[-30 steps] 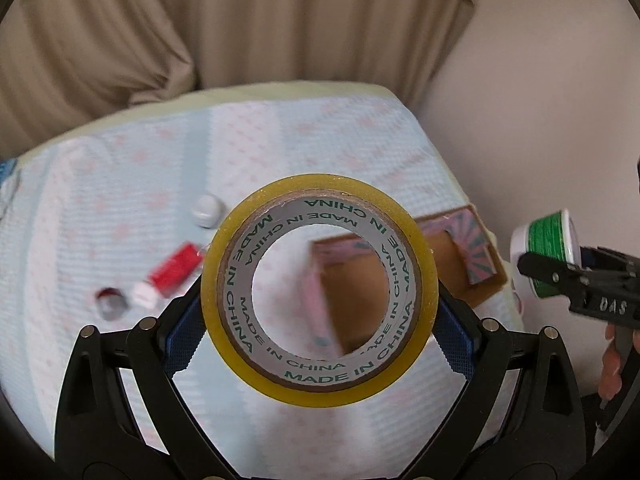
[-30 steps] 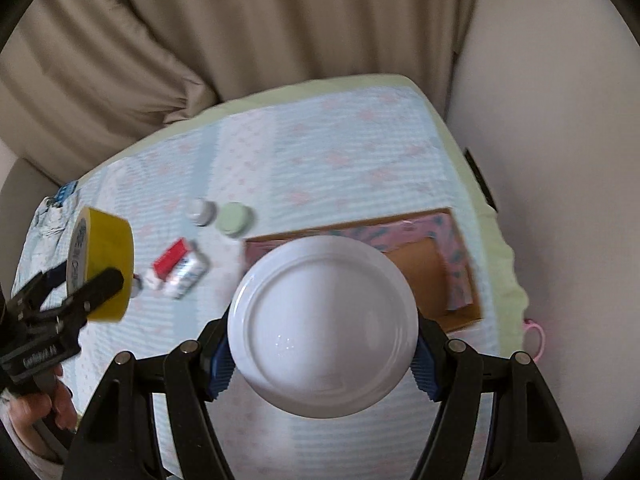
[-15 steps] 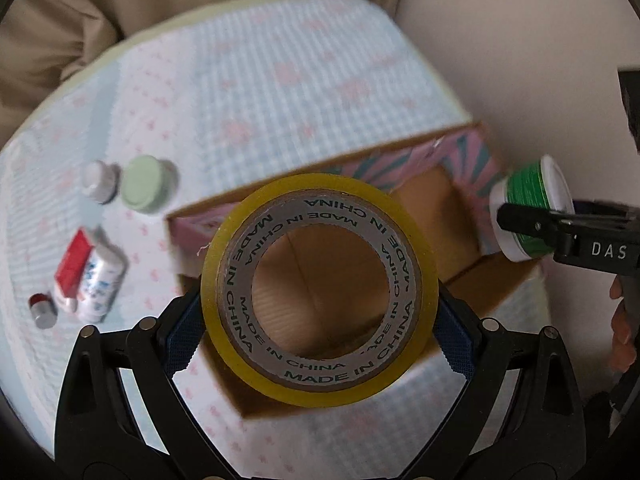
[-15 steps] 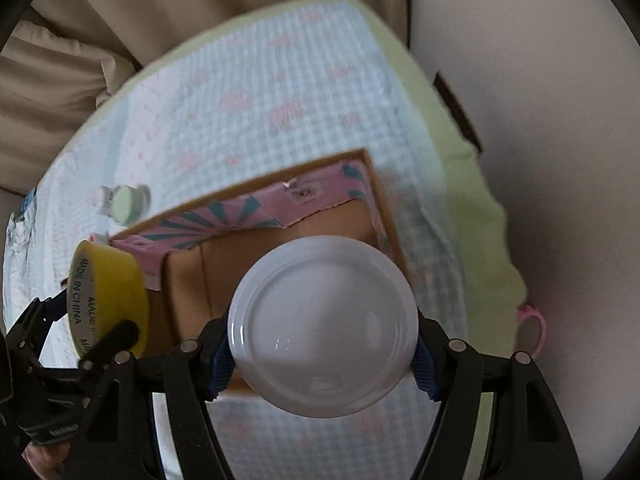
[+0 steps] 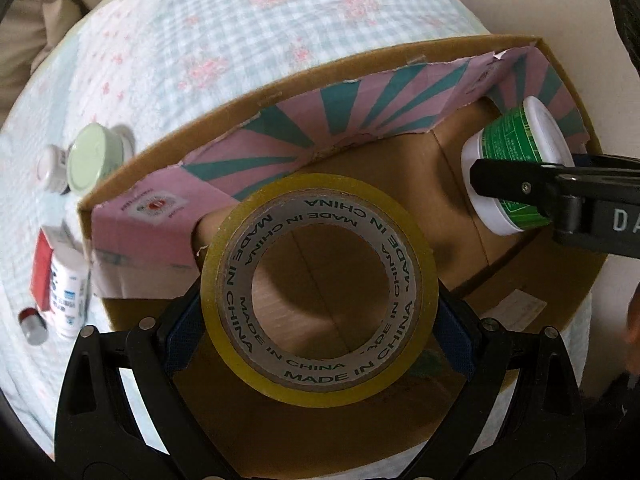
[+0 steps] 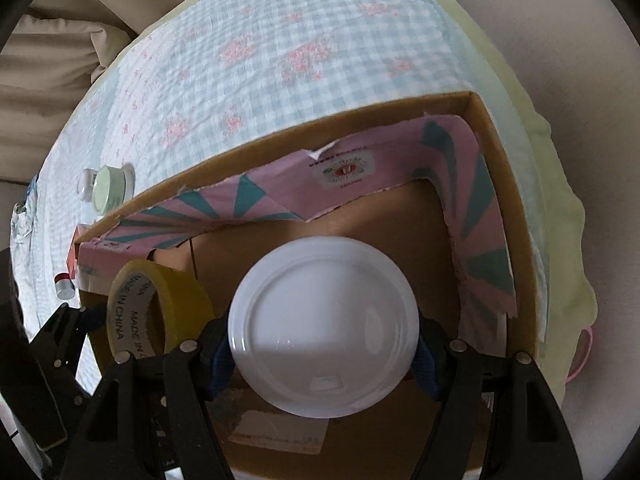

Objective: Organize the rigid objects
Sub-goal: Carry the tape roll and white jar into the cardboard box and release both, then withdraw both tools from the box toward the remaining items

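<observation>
Now the left tool (image 5: 318, 316) clamps the tape roll (image 5: 318, 286); the right tool (image 6: 324, 344), lately widening, seemingly grips the white-lidded jar (image 6: 324, 332).

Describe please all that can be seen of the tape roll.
The tape roll is a ring of yellowish, glossy tape wound on a grey card core printed "MADE IN CHINA" in green. It stands on edge, with its open hole facing the left wrist camera. The left gripper clamps it, one blue pad on each side. It hangs above the brown floor of the cardboard box, near the box's left end; whether it touches the floor cannot be told.
</observation>
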Demonstrator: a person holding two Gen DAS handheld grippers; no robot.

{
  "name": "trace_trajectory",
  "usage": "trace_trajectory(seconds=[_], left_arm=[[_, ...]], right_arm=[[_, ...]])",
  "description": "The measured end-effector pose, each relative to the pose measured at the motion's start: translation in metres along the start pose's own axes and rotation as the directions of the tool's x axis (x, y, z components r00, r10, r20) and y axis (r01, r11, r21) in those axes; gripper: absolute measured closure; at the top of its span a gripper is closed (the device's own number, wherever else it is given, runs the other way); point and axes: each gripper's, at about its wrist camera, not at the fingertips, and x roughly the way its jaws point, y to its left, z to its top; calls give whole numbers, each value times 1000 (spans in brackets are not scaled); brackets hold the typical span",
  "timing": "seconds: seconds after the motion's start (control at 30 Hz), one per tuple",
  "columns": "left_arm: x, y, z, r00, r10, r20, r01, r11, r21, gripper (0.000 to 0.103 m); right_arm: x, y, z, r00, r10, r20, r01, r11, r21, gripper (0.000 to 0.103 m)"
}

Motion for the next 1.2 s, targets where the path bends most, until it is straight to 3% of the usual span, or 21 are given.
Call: trace_trajectory(seconds=[0.07, 0.17, 0.5, 0.73, 1.0, 1.2], left_arm=[[-1, 4, 0, 1000, 18, -4, -18, 1000, -2, 7], [-4, 11, -4, 1000, -21, -18, 20, 999, -25, 0], [-38, 27, -29, 998, -56, 31, 59, 995, -86, 0], [-76, 27, -34, 993, -59, 99, 67, 995, -79, 0], [-147, 47, -57, 972, -47, 228, 73, 992, -106, 0], [-202, 81, -93, 948, -3, 319, 57, 985, -162, 0]], right_arm=[[-5, 0, 2, 999, 6, 39, -7, 1000, 21, 0], [-22, 1, 3, 994, 35, 100, -37, 999, 23, 0], [-42, -5, -19, 997, 15, 74, -21, 997, 79, 0], [-70, 6, -27, 993, 2, 119, -11, 997, 72, 0], [-130, 25, -55, 980, -7, 198, -10, 997, 82, 0], [-165, 59, -79, 965, -73, 253, 73, 997, 6, 0]])
